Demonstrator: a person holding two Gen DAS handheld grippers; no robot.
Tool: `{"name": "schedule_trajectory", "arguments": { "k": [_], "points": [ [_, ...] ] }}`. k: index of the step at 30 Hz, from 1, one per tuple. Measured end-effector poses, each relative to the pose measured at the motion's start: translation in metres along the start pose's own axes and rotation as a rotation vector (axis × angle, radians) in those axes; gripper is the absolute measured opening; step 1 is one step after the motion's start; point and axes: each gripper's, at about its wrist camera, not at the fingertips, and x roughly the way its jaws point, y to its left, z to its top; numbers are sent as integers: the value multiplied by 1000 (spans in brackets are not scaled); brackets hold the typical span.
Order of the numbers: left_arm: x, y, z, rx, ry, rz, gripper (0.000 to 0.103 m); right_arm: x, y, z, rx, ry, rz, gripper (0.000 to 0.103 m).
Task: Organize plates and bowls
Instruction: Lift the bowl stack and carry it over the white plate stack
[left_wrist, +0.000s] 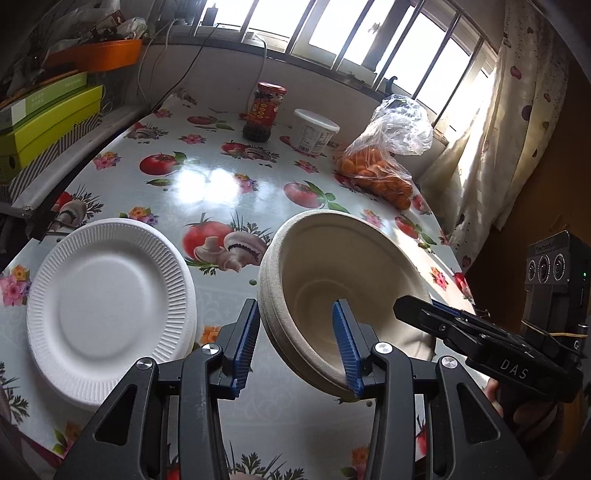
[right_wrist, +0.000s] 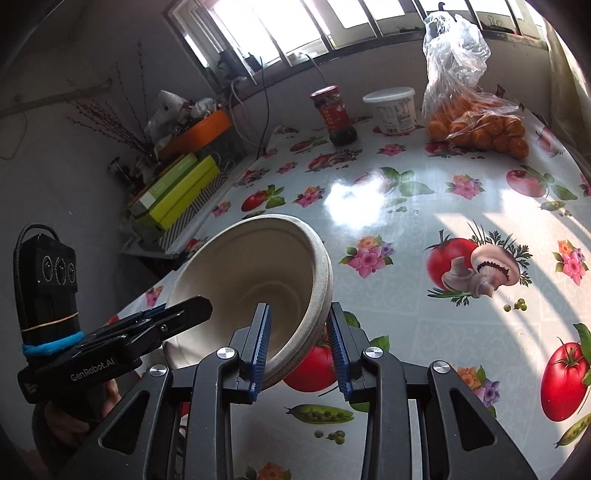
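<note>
A stack of nested beige pulp bowls (left_wrist: 332, 258) (right_wrist: 255, 266) hangs tilted above the fruit-print table (left_wrist: 207, 173), held between both grippers. My left gripper (left_wrist: 297, 343) is shut on the stack's left rim, one blue pad outside the wall and one inside. My right gripper (right_wrist: 299, 349) is shut on the opposite rim in the same way. Each gripper shows in the other's view, the right gripper (left_wrist: 400, 308) and the left gripper (right_wrist: 205, 304), tips on the bowl edge. A stack of white ribbed paper plates (left_wrist: 110, 306) lies on the table to the left of the bowls.
At the table's far side stand a red-lidded sauce jar (left_wrist: 264, 112), a white tub (left_wrist: 314, 131) and a plastic bag of oranges (left_wrist: 380, 173). Green boxes (left_wrist: 48, 122) and an orange basin (left_wrist: 99, 55) sit on a shelf at the left. A curtain (left_wrist: 498, 147) hangs at the right.
</note>
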Motion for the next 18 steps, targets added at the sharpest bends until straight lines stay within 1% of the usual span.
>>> {"name": "schedule_trajectory", "arguments": {
  "k": [11,18],
  "points": [
    [-23,42,-1,-74,-34,65,42,33,39,14,-57,34,63,31],
    [-32,71,-2,-125,-32,112,42,56,65,19,-98,59,104,31]
  ]
}}
